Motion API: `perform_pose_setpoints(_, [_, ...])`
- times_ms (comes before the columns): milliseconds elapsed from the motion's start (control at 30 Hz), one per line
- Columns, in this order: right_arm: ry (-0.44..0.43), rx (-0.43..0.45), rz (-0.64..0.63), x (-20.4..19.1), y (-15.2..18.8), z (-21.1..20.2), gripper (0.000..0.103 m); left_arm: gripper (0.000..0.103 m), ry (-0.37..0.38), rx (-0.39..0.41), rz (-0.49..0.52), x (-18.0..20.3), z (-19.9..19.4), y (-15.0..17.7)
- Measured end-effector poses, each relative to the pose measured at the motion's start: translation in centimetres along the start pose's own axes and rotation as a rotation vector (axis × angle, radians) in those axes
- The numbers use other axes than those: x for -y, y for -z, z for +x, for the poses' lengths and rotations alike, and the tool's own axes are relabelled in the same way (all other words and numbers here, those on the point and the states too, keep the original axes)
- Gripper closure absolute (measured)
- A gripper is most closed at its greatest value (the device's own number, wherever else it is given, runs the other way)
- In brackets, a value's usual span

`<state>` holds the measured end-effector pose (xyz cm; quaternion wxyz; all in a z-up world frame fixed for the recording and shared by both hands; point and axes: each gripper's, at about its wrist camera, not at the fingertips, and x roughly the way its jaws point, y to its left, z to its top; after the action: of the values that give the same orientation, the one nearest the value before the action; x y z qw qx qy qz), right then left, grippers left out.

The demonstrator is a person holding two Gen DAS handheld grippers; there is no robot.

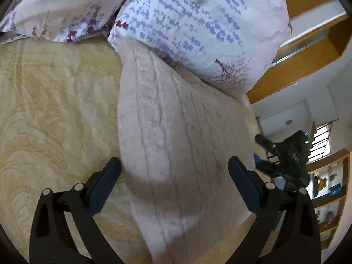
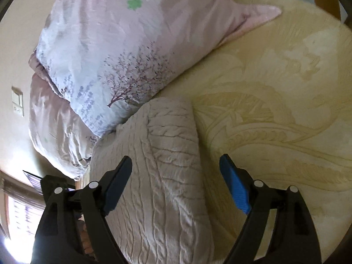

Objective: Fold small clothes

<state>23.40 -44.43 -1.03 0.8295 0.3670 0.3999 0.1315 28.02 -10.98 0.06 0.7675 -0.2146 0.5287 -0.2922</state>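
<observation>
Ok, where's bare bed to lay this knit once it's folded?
The open patch is the cream bedspread, bordered by the knit garment on one side and the pink corner of the floral pillow beyond. The left wrist view shows the same bare spread beside the knit. It is crowded where the pillows meet the knit's far end. Both tools are open.

The pale pinkish cable-knit sweater (image 1: pixel 176 136) is lying folded into a long strip on the cream patterned bedspread (image 1: pixel 55 110), its far end touching the floral pillow (image 1: pixel 193 26).
</observation>
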Motion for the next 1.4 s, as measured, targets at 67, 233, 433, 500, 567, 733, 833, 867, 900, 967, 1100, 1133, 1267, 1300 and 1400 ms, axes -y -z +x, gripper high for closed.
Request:
perform_pose_setpoints(67, [-0.022, -0.013, -0.008, 0.1, 0.0, 0.4, 0.028, 0.011, 0.024, -0.013, -0.016, -0.1, 0.4, -0.3])
perform_pose_setpoints(233, [-0.071, -0.062, -0.032, -0.4, 0.3, 1.4, 0.041, 0.018, 0.053, 0.002, -0.049, -0.8, 0.3, -0.4])
perform_pose_setpoints(433, [-0.089, -0.095, -0.087, -1.0, 0.6, 1.8, 0.042, 0.032, 0.077, 0.005, -0.078, -1.5, -0.1, 0.0])
perform_pose_setpoints(500, [-0.090, -0.108, -0.095, -0.9, 0.8, 1.9, 0.048, 0.035, 0.083, 0.006, -0.082, -1.5, -0.1, 0.1])
perform_pose_setpoints(567, [-0.130, -0.130, -0.076, -0.6, 1.0, 2.2, 0.062, 0.039, 0.089, 0.007, -0.082, -1.6, -0.1, 0.2])
perform_pose_setpoints(733, [-0.198, -0.100, -0.045, -0.4, 1.5, 1.6, 0.071, 0.062, 0.136, 0.027, -0.081, -1.9, -1.2, 0.6])
perform_pose_setpoints(833, [-0.270, -0.071, -0.043, -1.3, 2.1, 0.7, 0.074, 0.065, 0.182, 0.040, -0.069, -1.6, -2.2, 0.7])
perform_pose_setpoints(867, [-0.287, -0.063, -0.051, -2.0, 2.4, 0.4, 0.075, 0.065, 0.209, 0.041, -0.064, -1.6, -2.8, 0.8])
perform_pose_setpoints(900, [-0.295, -0.060, -0.067, -2.8, 2.8, 0.2, 0.075, 0.065, 0.230, 0.043, -0.058, -1.4, -3.5, 0.9])
perform_pose_setpoints(967, [-0.303, -0.064, -0.093, -4.4, 3.5, 0.3, 0.075, 0.066, 0.236, 0.053, -0.042, -1.3, -4.6, 1.0])
perform_pose_setpoints(1100, [-0.324, -0.068, -0.147, -8.1, 4.6, 1.5, 0.076, 0.066, 0.226, 0.098, -0.015, -2.3, -8.5, 1.1])
perform_pose_setpoints(1133, [-0.332, -0.064, -0.174, -9.5, 4.9, 1.9, 0.076, 0.066, 0.222, 0.113, -0.016, -2.9, -9.7, 1.1])
perform_pose_setpoints(1267, [-0.328, -0.056, -0.268, -14.0, 6.1, 4.6, 0.077, 0.065, 0.176, 0.175, -0.030, -6.4, -14.3, 1.2])
perform_pose_setpoints(1300, [-0.316, -0.053, -0.291, -14.8, 6.5, 5.4, 0.077, 0.065, 0.155, 0.193, -0.045, -7.9, -15.3, 1.1])
perform_pose_setpoints(1400, [-0.243, -0.056, -0.342, -16.5, 7.5, 9.0, 0.082, 0.063, 0.073, 0.215, -0.083, -11.7, -16.3, 1.2])
